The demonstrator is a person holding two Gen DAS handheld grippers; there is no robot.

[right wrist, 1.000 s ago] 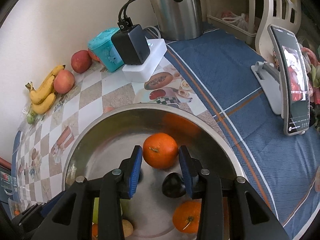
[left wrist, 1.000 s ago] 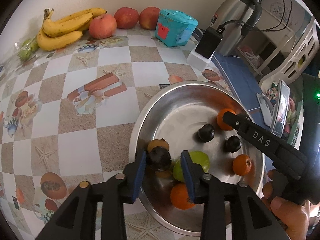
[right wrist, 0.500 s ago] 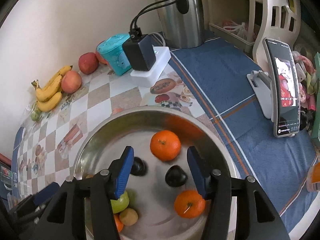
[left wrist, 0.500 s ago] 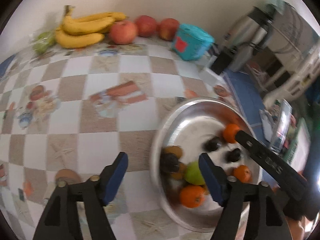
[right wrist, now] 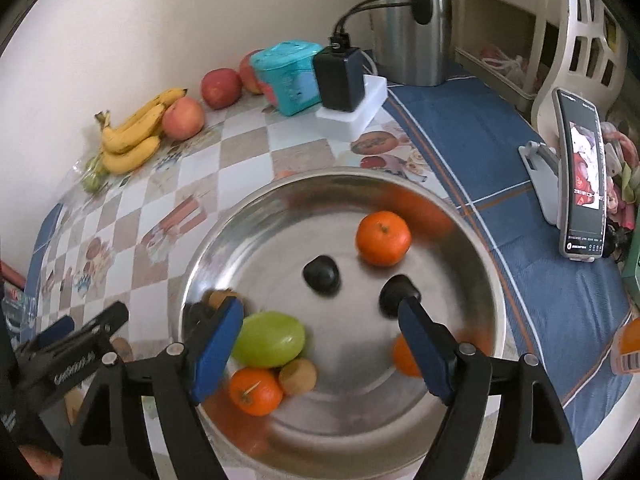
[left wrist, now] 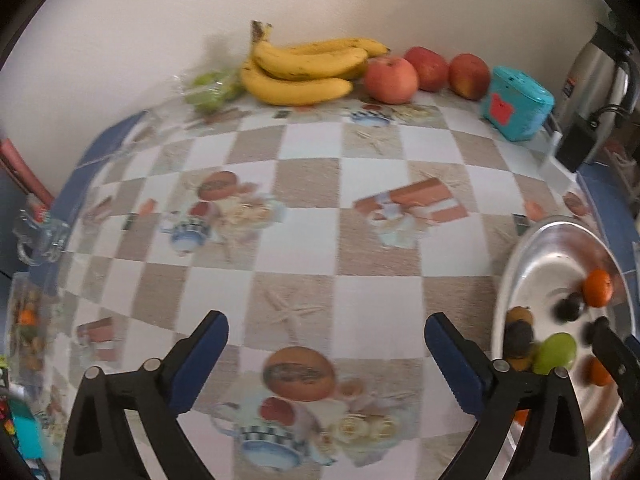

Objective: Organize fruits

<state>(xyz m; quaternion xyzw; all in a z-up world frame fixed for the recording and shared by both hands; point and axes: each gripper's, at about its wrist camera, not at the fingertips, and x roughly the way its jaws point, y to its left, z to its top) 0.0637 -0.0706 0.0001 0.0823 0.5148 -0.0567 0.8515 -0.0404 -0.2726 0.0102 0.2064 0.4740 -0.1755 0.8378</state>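
- Hovering over the checkered counter (left wrist: 372, 236), the left claw (left wrist: 326, 354) has its blue pads spread wide – they have just been opening, and nothing is between them, only the glossy printed cloth below.
- The right claw (right wrist: 320, 338) hangs over the round steel bowl (right wrist: 460, 240); its jaws have also just been opening and they press on nothing.
- Inside the shiny bowl lie smooth, rounded fruits: an orange (right wrist: 383, 238) near the far wall, two dark plums (right wrist: 321, 275), a green oval fruit (right wrist: 269, 339) just beside the left pad, one more orange (right wrist: 255, 391) touching a small brown fruit (right wrist: 298, 376).
- Against the wall sit curved yellow bananas (left wrist: 308, 66) and three red apples (left wrist: 391, 79) in a row – well apart from the bowl.
- Beside them stand a turquoise plastic box (right wrist: 289, 76), a black charger (right wrist: 338, 78) on a white block and a metal kettle (right wrist: 408, 20).
- A phone (right wrist: 582, 178) stands upright on the blue cloth at the right.
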